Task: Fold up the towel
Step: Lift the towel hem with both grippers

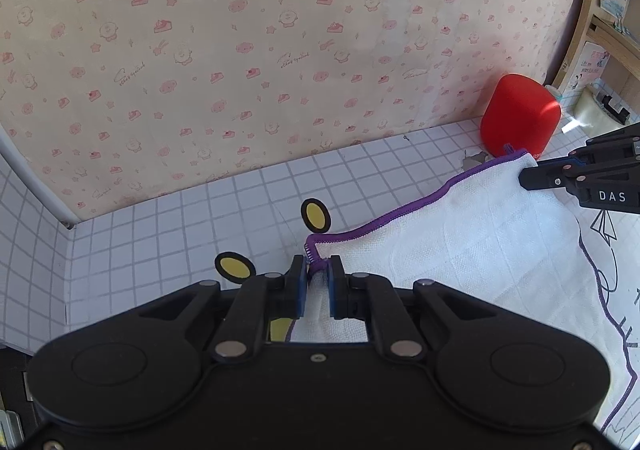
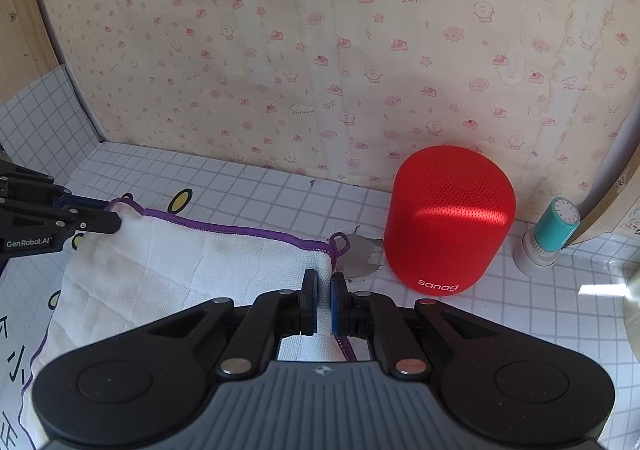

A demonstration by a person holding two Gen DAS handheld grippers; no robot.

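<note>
A white towel [image 2: 168, 274] with purple edging lies spread on the grid-patterned table [image 1: 180, 218], its far edge strung between both claws. The left gripper [image 1: 318, 274] is pinched tight on one far corner, and the right gripper [image 2: 324, 290] is clamped on the other. A red speaker [image 2: 448, 218] stands just beside the right corner, against the wallpaper [image 2: 280, 50], with a small teal-capped bottle [image 2: 550, 234] further right.

Red speaker [image 2: 450, 220] upright on the grid-pattern counter [image 2: 260, 186], against pink-print wallpaper [image 2: 280, 50]. Small teal-capped bottle [image 2: 550, 236] just right of it, near a wooden shelf [image 1: 600, 38]. Torn patch [image 2: 362, 256] in counter covering beside speaker base. Yellow oval stickers [image 1: 315, 214] on counter, left side.
</note>
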